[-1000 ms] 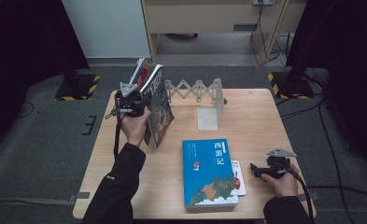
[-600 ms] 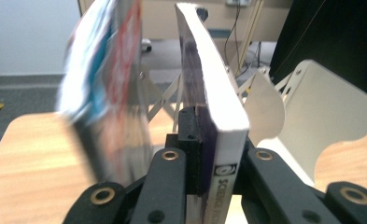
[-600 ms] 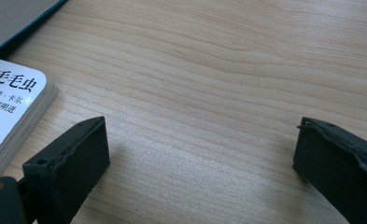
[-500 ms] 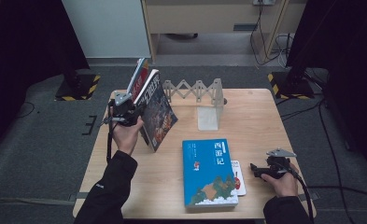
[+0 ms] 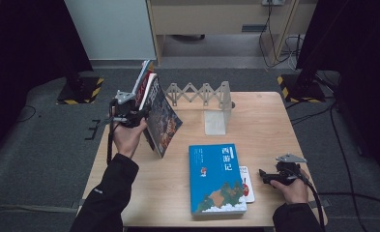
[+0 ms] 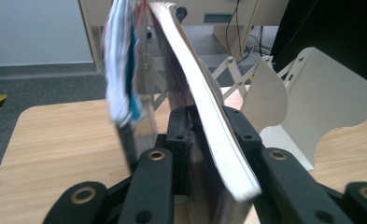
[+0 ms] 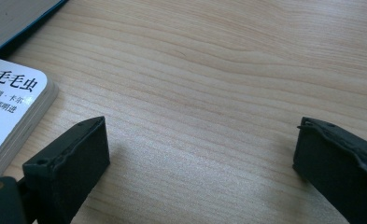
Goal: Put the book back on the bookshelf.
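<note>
The dark-covered book (image 5: 162,120) stood tilted at the table's (image 5: 274,125) left rear, beside the expanding book rack (image 5: 204,94). It sat between the left gripper's (image 5: 138,112) jaws, which had just been opening; release should wait until it leaned securely. The right gripper (image 5: 264,174) rested with jaws wide and empty. The left gripper view revealed the page edges (image 6: 218,135).

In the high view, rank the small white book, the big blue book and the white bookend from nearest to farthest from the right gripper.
From the right gripper, at the table's right front:
1. Small white book, just left of it, tucked under the blue one.
2. Big blue book, flat, farther left.
3. White bookend, upright toward the table's back.
</note>
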The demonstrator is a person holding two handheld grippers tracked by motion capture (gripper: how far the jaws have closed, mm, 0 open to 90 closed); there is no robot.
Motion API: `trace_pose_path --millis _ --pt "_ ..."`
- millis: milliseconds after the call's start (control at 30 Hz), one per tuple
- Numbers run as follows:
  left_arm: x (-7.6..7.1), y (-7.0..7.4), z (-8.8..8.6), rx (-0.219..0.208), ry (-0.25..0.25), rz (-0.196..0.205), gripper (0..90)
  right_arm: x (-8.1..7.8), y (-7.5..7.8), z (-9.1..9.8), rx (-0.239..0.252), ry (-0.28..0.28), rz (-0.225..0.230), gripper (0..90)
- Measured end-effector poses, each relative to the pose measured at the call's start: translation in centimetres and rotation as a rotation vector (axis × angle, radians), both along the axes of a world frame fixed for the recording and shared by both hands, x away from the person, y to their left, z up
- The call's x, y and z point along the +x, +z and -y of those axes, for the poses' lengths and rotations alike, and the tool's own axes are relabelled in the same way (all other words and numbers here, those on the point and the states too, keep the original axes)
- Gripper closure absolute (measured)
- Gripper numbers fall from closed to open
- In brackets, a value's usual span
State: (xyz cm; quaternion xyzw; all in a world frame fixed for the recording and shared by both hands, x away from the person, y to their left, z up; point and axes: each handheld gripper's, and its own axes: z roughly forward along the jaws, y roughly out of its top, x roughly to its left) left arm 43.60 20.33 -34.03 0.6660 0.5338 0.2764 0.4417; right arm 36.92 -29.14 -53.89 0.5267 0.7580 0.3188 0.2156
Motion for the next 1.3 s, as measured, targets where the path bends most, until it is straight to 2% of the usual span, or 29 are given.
trace_pose_path --millis 100,233,400,500,600,700,767,900,1067,1167,1300 --pt "0.2 0.3 0.7 0.023 0.01 -0.007 72.3 0.0 0.0 0.0 0.0 0.0 0.0 3.7" --pt "0.9 0.7 1.5 0.033 0.02 -0.03 71.8 0.0 0.0 0.0 -0.001 0.003 0.0 3.7" --pt "1.9 1.0 2.2 0.048 0.059 -0.066 70.0 0.0 0.0 0.0 -0.001 0.005 0.0 3.7" --pt "1.9 1.0 2.2 0.055 0.062 -0.067 70.1 0.0 0.0 0.0 -0.002 0.008 0.001 3.7" --pt "1.6 0.9 2.1 0.098 0.078 -0.063 78.0 0.0 0.0 0.0 -0.002 0.009 0.001 3.7" --pt "1.5 1.0 1.6 0.075 0.082 -0.079 81.3 0.0 0.0 0.0 -0.003 0.009 0.001 3.6" --pt "1.4 1.0 1.4 0.075 0.085 -0.072 81.8 0.0 0.0 0.0 -0.002 0.007 0.0 3.6" --pt "1.0 1.1 1.1 0.045 0.09 -0.039 82.1 0.0 0.0 0.0 -0.001 0.007 -0.001 3.6" --pt "0.6 2.3 1.3 0.031 0.092 -0.001 82.1 0.0 0.0 0.0 -0.001 0.007 0.0 3.5" --pt "0.6 3.2 1.4 0.038 0.109 0.025 82.2 0.0 0.0 -0.1 0.0 0.006 -0.001 3.6" --pt "1.0 4.1 1.3 0.001 0.122 0.053 82.2 0.0 0.0 -0.1 0.0 0.006 -0.001 3.5"
